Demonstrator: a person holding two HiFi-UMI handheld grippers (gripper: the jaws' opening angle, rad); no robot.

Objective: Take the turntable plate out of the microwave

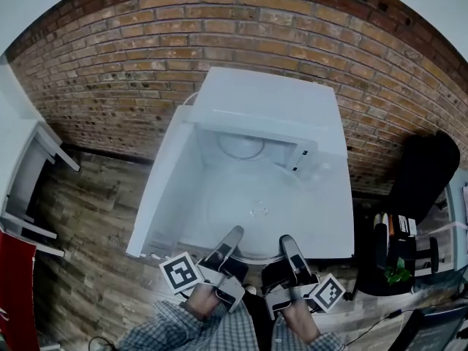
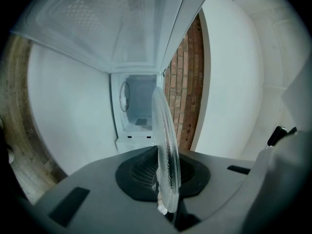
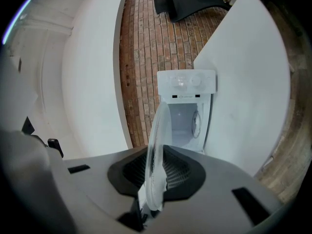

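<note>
The clear glass turntable plate [image 1: 256, 214] hangs level in front of the open white microwave [image 1: 270, 108], outside its cavity [image 1: 241, 146]. My left gripper [image 1: 232, 234] is shut on the plate's near rim at the left. My right gripper [image 1: 287, 241] is shut on the near rim at the right. In the left gripper view the plate [image 2: 165, 145] shows edge-on between the dark pads of the left gripper [image 2: 163, 182], with the cavity [image 2: 136, 113] well beyond. The right gripper view shows the plate [image 3: 157, 140] edge-on in the right gripper [image 3: 153, 182].
The microwave door [image 1: 162, 189] stands open to the left, and a white surface [image 1: 322, 225] lies under the plate. A brick wall [image 1: 110, 72] runs behind. A black chair [image 1: 428, 167] and cluttered desk [image 1: 398, 269] stand right. A white shelf [image 1: 29, 167] stands left on wooden floor [image 1: 88, 218].
</note>
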